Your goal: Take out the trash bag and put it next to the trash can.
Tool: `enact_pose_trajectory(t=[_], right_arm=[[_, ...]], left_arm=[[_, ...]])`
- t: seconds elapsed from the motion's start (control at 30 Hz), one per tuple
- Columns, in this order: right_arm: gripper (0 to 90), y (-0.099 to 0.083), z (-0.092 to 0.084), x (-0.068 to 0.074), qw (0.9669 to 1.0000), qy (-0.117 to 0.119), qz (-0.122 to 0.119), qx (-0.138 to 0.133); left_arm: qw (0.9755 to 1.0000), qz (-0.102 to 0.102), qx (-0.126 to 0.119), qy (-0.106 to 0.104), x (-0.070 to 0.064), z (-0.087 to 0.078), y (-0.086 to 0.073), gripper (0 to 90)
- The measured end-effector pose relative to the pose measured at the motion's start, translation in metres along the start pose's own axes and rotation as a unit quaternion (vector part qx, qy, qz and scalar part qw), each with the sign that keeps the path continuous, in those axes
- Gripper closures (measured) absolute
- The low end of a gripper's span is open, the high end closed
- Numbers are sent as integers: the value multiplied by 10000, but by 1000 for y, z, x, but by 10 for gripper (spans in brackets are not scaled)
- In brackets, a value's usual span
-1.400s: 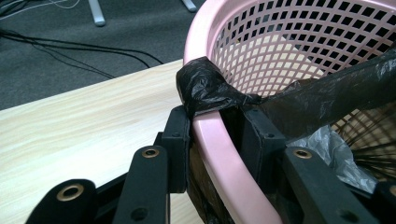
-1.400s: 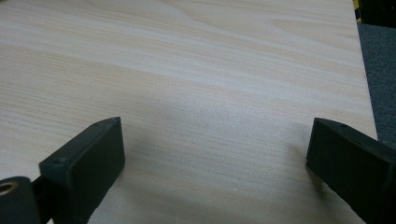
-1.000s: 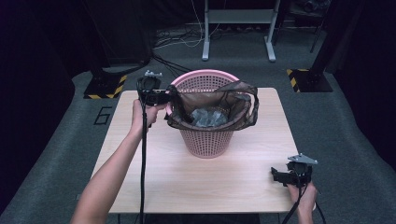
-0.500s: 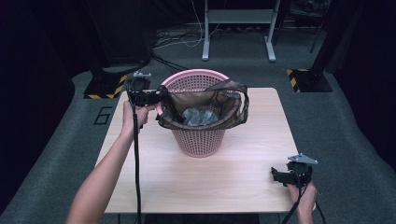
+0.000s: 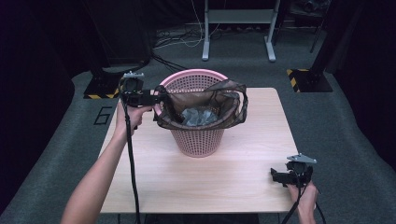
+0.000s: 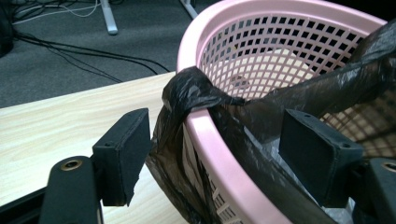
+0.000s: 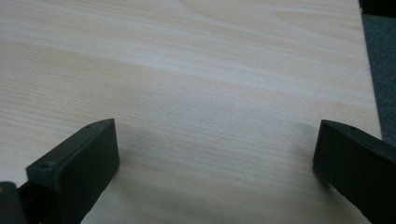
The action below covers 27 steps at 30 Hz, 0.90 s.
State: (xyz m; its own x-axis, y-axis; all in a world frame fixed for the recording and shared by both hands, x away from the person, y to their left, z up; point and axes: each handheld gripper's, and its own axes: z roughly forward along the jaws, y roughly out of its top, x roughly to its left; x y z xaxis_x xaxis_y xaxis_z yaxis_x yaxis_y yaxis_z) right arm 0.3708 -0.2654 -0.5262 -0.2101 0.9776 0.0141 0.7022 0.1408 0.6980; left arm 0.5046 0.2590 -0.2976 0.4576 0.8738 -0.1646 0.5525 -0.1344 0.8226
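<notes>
Bin bag hooked over near-left rim of pink basket, lining part done

Left gripper just opened, jaws well apart and straddling rim, bag edge between them yet unpressed; draped film folded outside wall at that spot. Right gripper parked near front right table corner, jaws wide, nothing between. Judged: one section seated; far rim bare, right side slack with handle loop hanging off, remaining edge to be stretched over. Bag mouth facing up, long axis across basket left to right; basket upright at table's middle back
</notes>
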Motion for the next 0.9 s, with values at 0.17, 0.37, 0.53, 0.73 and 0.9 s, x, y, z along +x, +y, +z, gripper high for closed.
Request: enact_pose_trajectory(t=[0.17,0.37,0.53,0.73,0.9], right_arm=[[12,7,-2,6,9992,386,43,37],[51,37,-14,20,9976,609,-320,-57],[72,78,-30,33,9936,951,-559,-240],[75,128,-46,52,9878,1273,-833,-345],[79,159,-54,65,9840,1439,-962,-425]], left_arm=[[10000,-16,19,-79,5,1,-4,225],[9999,-21,-37,-159,11,-2,-4,199],[9998,-1,3,-218,12,-2,-3,197],[9998,17,29,-207,15,-1,1,199],[9998,35,85,-190,17,1,4,209]])
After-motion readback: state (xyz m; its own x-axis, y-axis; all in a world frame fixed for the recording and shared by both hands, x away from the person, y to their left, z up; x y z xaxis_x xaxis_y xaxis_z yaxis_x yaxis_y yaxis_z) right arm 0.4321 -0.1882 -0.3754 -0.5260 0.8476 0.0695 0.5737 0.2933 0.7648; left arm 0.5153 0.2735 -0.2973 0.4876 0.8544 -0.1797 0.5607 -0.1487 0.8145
